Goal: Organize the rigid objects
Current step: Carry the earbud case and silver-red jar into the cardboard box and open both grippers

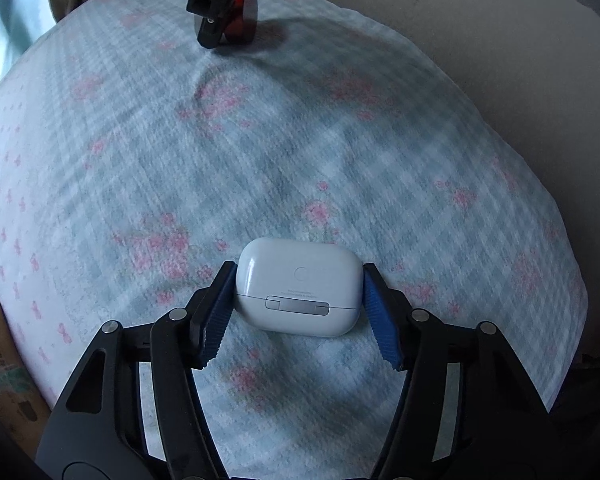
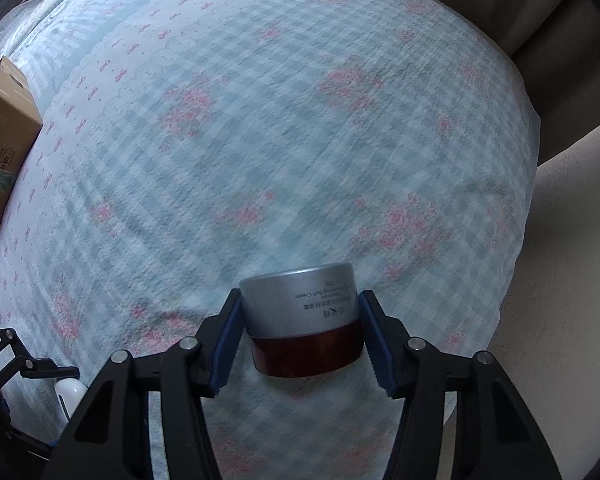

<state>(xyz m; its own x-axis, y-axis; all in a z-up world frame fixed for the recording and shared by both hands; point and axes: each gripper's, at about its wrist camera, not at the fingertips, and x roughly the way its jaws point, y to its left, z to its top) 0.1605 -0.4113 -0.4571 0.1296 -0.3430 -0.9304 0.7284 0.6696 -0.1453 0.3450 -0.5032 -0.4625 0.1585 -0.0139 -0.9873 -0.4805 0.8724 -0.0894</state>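
A white earbud case [image 1: 298, 286] lies on the checked blue bedspread [image 1: 300, 140], hinge side toward the camera. My left gripper [image 1: 299, 270] is shut on it, one blue pad against each short end. The right gripper [image 2: 301, 295] points down and is shut on a cream jar [image 2: 300, 308], which has a silver lid and a dark red glass base and rests on the bedspread [image 2: 284, 140]. In the left wrist view, that jar [image 1: 246, 20] shows at the far edge between the right gripper's fingers [image 1: 210, 4]. In the right wrist view, the case [image 2: 70, 396] peeks out at the lower left.
A brown cardboard box [image 2: 4, 136] sits on the bed at the left; its corner [image 1: 4, 380] also shows in the left wrist view. The bed's edge runs along the right, with a pale surface [image 2: 572, 280] beyond. Brown fabric [image 2: 500, 8] hangs past the far corner.
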